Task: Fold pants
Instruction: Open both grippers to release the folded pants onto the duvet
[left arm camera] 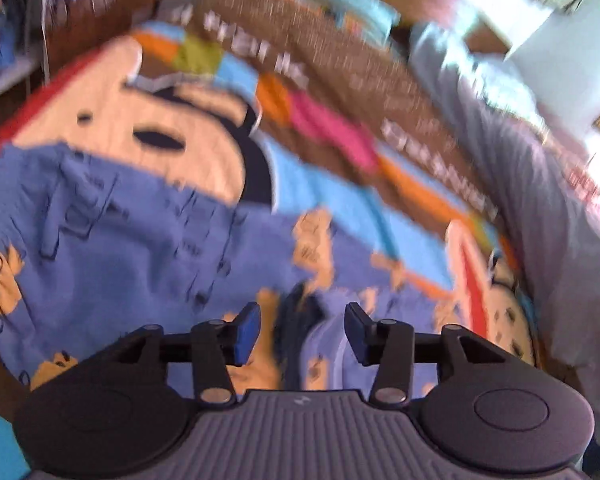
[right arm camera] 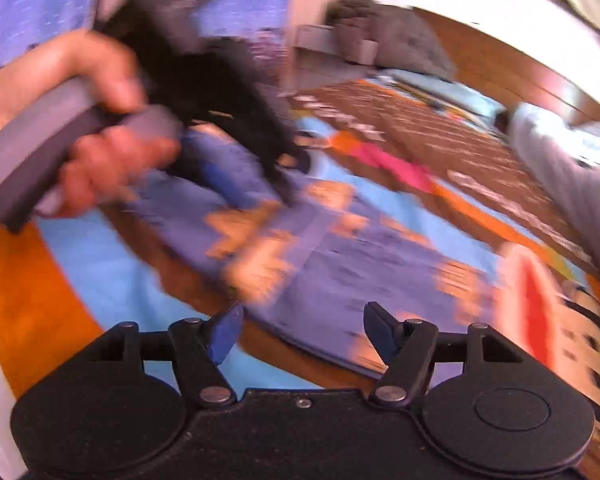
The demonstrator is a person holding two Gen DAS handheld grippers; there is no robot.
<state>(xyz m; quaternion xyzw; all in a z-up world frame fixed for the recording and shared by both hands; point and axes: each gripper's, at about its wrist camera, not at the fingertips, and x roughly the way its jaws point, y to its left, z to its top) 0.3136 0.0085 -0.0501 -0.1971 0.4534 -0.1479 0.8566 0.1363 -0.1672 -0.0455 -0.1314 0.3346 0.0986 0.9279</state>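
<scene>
Blue pants with orange cartoon prints (left arm camera: pixel 132 240) lie spread on a colourful cartoon bedsheet (left arm camera: pixel 340 200). My left gripper (left arm camera: pixel 302 332) is open just above the pants, with a dark fold of cloth between its fingers but not pinched. In the right wrist view the pants (right arm camera: pixel 340 264) lie ahead, and my right gripper (right arm camera: pixel 300 334) is open and empty above their near edge. The left gripper also shows in the right wrist view (right arm camera: pixel 228 176), held by a hand (right arm camera: pixel 100 120), low over the pants. Both views are motion-blurred.
A grey blanket or pillow (left arm camera: pixel 540 220) lies along the right side of the bed. A brown patterned band (left arm camera: pixel 340 68) of the sheet runs across the far part. A wooden headboard (right arm camera: pixel 520 72) stands behind.
</scene>
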